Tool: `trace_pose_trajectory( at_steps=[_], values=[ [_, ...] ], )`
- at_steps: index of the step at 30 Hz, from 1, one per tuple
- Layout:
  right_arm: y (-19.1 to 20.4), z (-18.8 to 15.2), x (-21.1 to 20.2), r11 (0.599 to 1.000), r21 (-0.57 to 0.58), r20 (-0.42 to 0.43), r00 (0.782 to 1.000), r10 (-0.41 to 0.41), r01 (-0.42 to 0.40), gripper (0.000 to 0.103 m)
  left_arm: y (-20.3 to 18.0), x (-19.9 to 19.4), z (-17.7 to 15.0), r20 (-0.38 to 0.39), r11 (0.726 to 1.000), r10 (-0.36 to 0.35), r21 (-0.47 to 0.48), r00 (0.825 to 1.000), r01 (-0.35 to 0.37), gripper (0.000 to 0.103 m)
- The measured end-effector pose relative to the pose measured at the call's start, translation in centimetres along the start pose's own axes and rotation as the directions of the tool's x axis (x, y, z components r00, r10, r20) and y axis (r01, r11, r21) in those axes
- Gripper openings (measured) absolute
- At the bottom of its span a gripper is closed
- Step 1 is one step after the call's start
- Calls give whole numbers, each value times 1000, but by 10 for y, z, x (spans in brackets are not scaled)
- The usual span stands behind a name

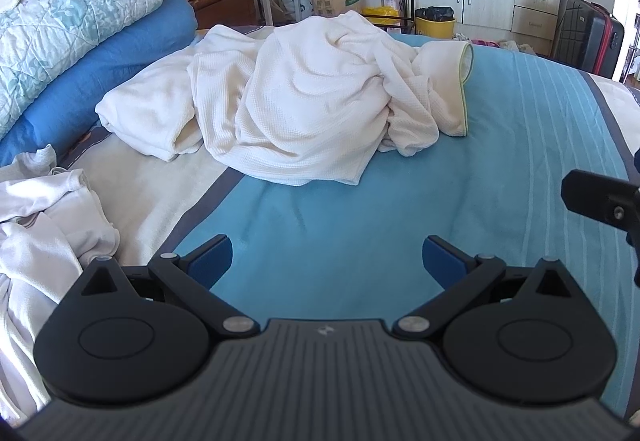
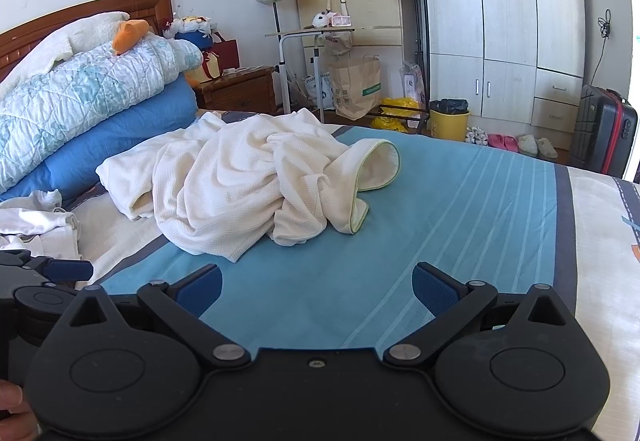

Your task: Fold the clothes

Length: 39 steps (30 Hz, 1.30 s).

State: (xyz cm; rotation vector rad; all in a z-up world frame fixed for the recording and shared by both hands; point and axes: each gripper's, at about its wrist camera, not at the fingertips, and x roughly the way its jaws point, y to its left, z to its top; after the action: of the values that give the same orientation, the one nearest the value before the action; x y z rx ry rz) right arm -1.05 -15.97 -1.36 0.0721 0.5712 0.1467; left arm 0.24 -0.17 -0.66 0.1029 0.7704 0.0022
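A bed [image 1: 360, 225] with a blue striped sheet fills both views. A crumpled cream garment [image 1: 312, 101] with a pale green edge lies heaped near the middle of the bed, well ahead of both claws. The left claw [image 1: 328, 261] is spread wide and holds nothing, hovering over bare sheet. The right claw [image 2: 318, 289] is also spread wide and empty. More white clothes [image 1: 44, 225] lie bunched at the left.

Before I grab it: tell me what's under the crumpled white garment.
The white garment lies on the blue striped bedsheet, its left part on the cream section. Whether anything is hidden beneath its folds cannot be seen.
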Motion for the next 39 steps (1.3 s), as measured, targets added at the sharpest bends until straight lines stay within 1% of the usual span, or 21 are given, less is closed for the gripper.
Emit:
trace_pose_trajectory(
  at_steps=[8,12,16,20,21,23,25,27,28,29,31,33,35,36,37,39],
  values=[
    [2,-1,0,1000,-3,-8,1000,-2,2,103,1,4,-2,-20,1000,12,1,1000,-12,103],
    [4,-1,-1,1000,-4,-13,1000,9,-10,103,6,7,-2,-30,1000,-3,-27,1000,2,103],
    [4,-1,4,999,-1,-20,999,34,-34,103,13,9,1,-21,997,-37,-65,999,35,103],
    [-1,-5,15,998,21,-20,998,61,-61,103,22,17,8,18,982,-131,-132,991,133,103],
    [-3,-5,18,997,35,-19,998,66,-65,103,23,23,12,14,980,-135,-144,991,136,103],
    [-9,-2,28,994,72,-25,996,89,-87,103,22,36,24,1,985,-101,-140,995,101,103],
    [-15,7,41,990,96,-53,993,104,-99,103,23,45,43,6,993,-68,-97,998,68,103],
    [-17,21,52,994,82,-98,992,79,-71,103,29,52,66,34,999,-33,-38,999,34,103],
    [-17,28,54,996,66,-107,992,62,-55,103,36,55,77,51,1000,-6,-19,999,7,103],
    [-16,36,56,997,50,-113,992,63,-57,103,47,60,90,59,1000,18,-18,998,-17,103],
    [-15,52,61,992,35,-123,984,128,-125,103,71,72,110,59,998,34,-63,998,-30,103],
    [-18,67,74,978,70,-122,972,202,-195,103,96,87,123,61,988,4,-156,998,5,103],
    [-22,78,96,961,136,-128,958,258,-240,103,114,106,118,59,968,-12,-251,998,26,103],
    [-25,80,108,955,172,-134,954,267,-243,103,121,116,112,58,956,-14,-291,998,30,103],
    [-27,78,121,951,213,-144,955,258,-225,103,126,126,102,53,949,-15,-315,999,31,103],
    [-31,68,143,938,294,-166,956,242,-187,103,134,146,81,21,937,-43,-347,999,48,103]
  ],
)
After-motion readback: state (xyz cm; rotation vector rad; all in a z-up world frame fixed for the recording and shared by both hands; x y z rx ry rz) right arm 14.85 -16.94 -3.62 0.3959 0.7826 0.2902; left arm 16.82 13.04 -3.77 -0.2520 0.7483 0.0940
